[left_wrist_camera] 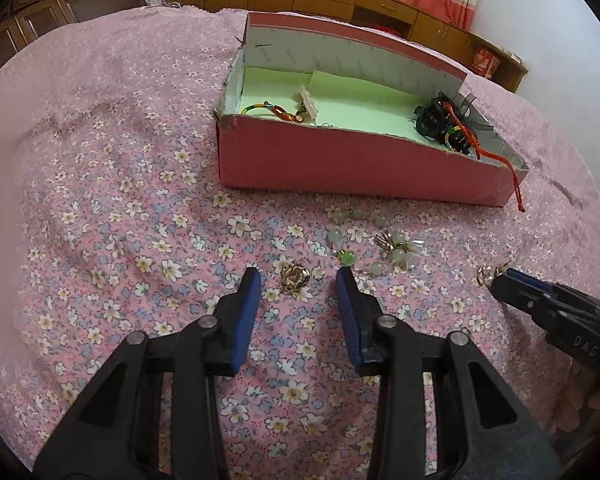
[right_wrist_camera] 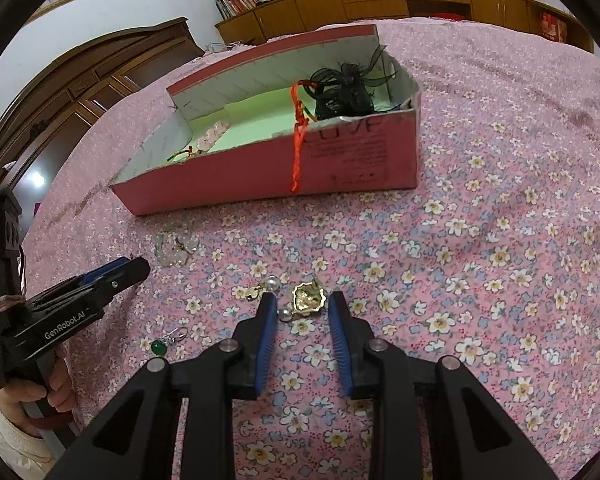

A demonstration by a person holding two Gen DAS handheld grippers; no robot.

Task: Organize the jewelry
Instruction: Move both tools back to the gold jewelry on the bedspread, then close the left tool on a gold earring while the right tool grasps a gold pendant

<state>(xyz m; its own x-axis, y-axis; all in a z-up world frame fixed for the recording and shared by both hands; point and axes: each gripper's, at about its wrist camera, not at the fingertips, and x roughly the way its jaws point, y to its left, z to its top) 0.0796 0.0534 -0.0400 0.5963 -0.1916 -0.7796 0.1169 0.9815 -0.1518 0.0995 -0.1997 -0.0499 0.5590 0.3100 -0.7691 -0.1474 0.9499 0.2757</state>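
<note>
Right wrist: pearl earrings beside gold brooch (touching)

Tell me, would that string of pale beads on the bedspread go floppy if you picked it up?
Probably floppy: the pale bead string lies curled in a loose heap. Its round beads look smooth, so pads might slip. The soft floral bedspread likely stops it rolling.

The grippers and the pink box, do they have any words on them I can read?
"GenRobot.AI" on the left gripper, seen from the right wrist.
"DAS" on the right gripper, seen from the left wrist.
Big faint letters on the pink box: maybe "LOVE", not sure.
Small print below them: too blurred to read.
</note>
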